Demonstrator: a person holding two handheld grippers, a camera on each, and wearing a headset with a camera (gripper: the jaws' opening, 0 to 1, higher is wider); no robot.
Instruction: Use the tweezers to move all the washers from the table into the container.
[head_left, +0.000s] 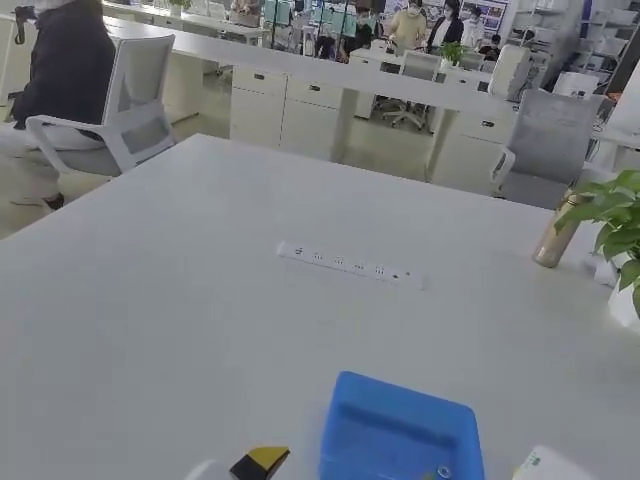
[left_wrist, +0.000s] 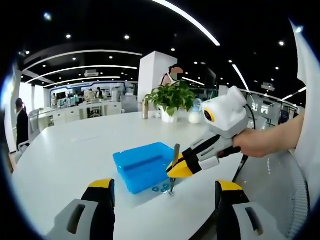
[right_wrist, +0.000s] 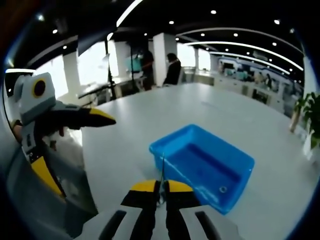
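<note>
A blue container (left_wrist: 142, 165) sits on the white table (left_wrist: 65, 150). Two or three small washers (left_wrist: 160, 188) lie on the table just in front of it. My right gripper (left_wrist: 182, 167), held by a hand, is shut on thin tweezers (left_wrist: 172, 186) whose tips point down right beside those washers. From its own view the right gripper (right_wrist: 161, 186) has its jaws closed on the tweezers (right_wrist: 162, 167), with the container (right_wrist: 200, 165) ahead and one washer (right_wrist: 222, 189) inside it. My left gripper (left_wrist: 165, 184) is open and holds nothing. A gripper's yellow tip (head_left: 260, 462) shows left of the container (head_left: 400, 430).
A white power strip (head_left: 350, 265) lies mid-table. A potted plant (head_left: 615, 235) and a metal bottle (head_left: 555, 240) stand at the right edge. Office chairs (head_left: 120, 110) and people are beyond the far table edge. The left gripper (right_wrist: 75, 117) is to the left of the container.
</note>
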